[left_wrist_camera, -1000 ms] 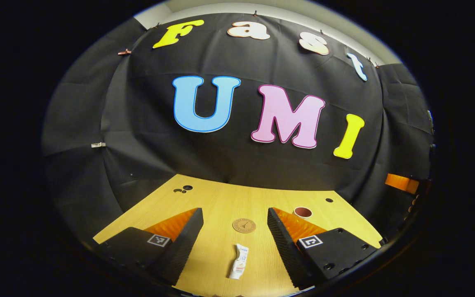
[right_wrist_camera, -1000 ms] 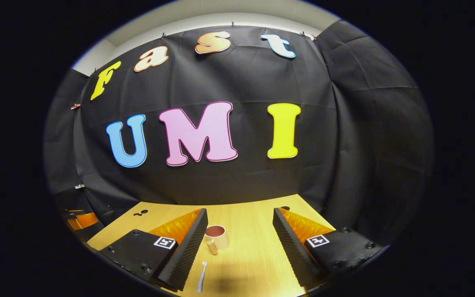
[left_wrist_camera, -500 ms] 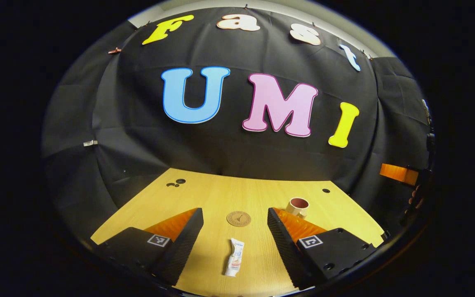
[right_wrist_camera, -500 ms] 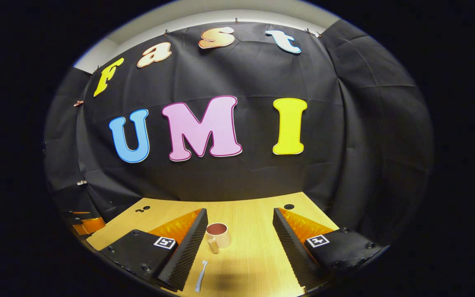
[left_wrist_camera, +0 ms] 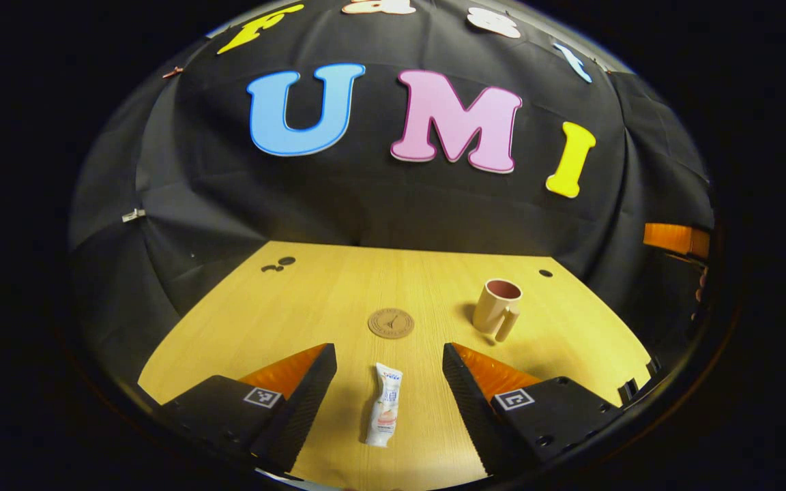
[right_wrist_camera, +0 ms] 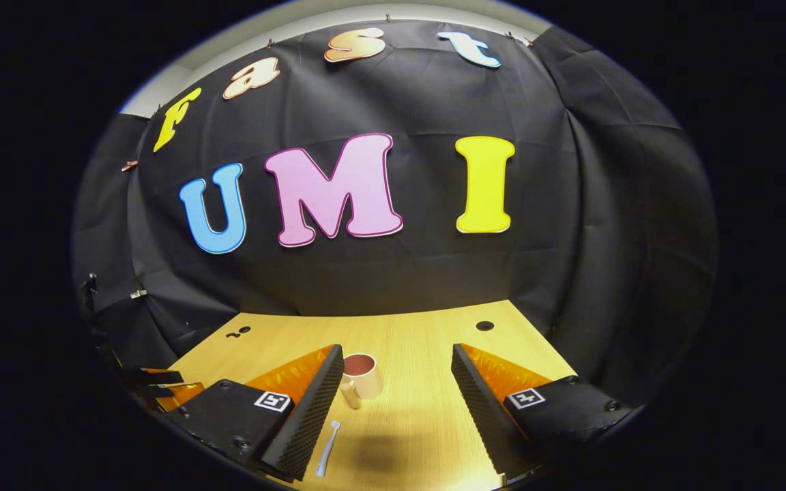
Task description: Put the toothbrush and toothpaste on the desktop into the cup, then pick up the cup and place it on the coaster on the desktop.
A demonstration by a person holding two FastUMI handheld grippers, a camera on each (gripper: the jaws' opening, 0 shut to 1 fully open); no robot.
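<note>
A wooden desktop [left_wrist_camera: 311, 300] spreads across the lower half of both views. In the left gripper view, the left gripper [left_wrist_camera: 389, 382] sits at the bottom centre, its fingers wide apart and holding nothing. In the right gripper view, the right gripper [right_wrist_camera: 396, 399] sits at the bottom centre, likewise spread and empty. A cup [left_wrist_camera: 497, 308] stands upright right of centre, handle toward the camera, well apart from the round coaster [left_wrist_camera: 391, 323] at centre. The toothpaste [left_wrist_camera: 383, 405] lies flat between the left fingers. The toothbrush [right_wrist_camera: 325, 450] lies at lower left in the right gripper view, just beside that gripper's left finger. Likely risks: the flat tube slipping from a shallow pinch, the thin brush being missed, or a finger knocking the cup over.
</note>
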